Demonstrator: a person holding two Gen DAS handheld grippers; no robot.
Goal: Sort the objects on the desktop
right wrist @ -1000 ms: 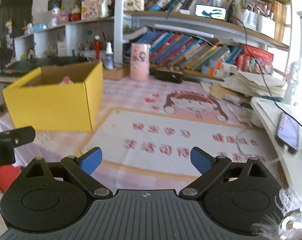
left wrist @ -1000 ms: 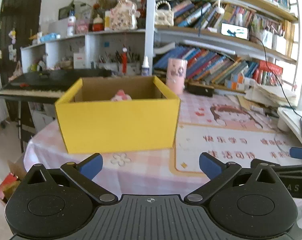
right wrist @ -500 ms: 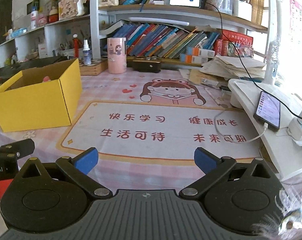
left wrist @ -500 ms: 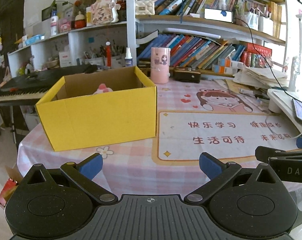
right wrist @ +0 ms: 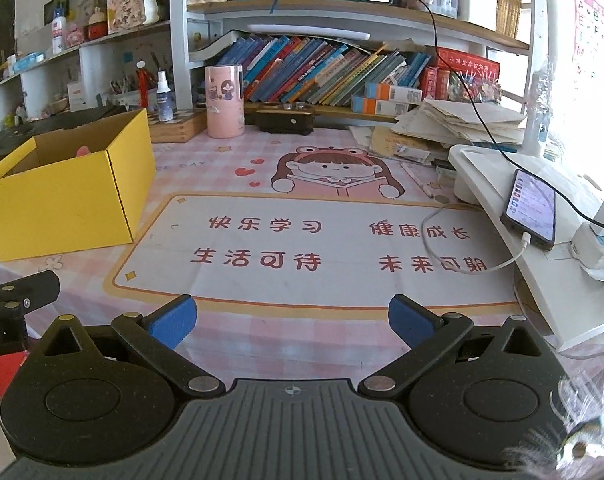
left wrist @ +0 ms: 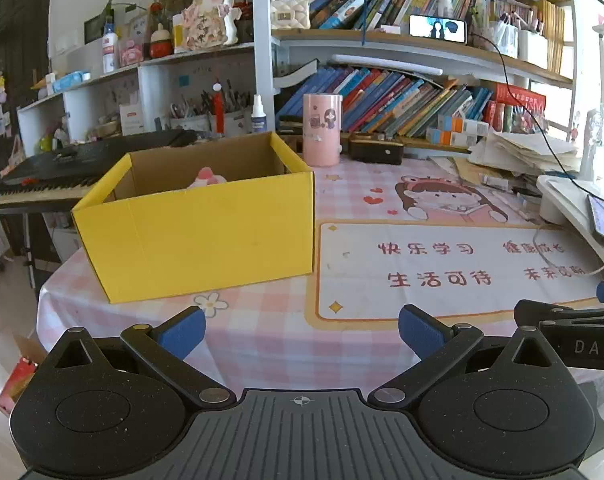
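A yellow cardboard box (left wrist: 197, 236) stands open on the pink checked tablecloth, left of the printed desk mat (left wrist: 442, 268). A pink and white toy (left wrist: 207, 176) shows just above its front wall. In the right wrist view the same box (right wrist: 65, 196) sits at the left edge of the mat (right wrist: 314, 248). My left gripper (left wrist: 301, 330) hovers open over the table's near edge with nothing between its blue pads. My right gripper (right wrist: 291, 318) is open too, empty, low over the mat's front border. Part of the right gripper (left wrist: 574, 334) shows at the right of the left wrist view.
A pink cylinder (right wrist: 223, 100) and a black case (right wrist: 285, 120) stand at the back before shelves of books. A white stand (right wrist: 542, 220) at the right carries a charging phone (right wrist: 530, 208) with a cable (right wrist: 462, 268) trailing onto the mat. Stacked papers (right wrist: 454, 124) lie behind it. A keyboard (left wrist: 61, 176) sits beyond the box.
Both views have rolled level and swung right, so the box sits further left. The right gripper's pads stand slightly wider apart than a second ago. Nothing was picked up.
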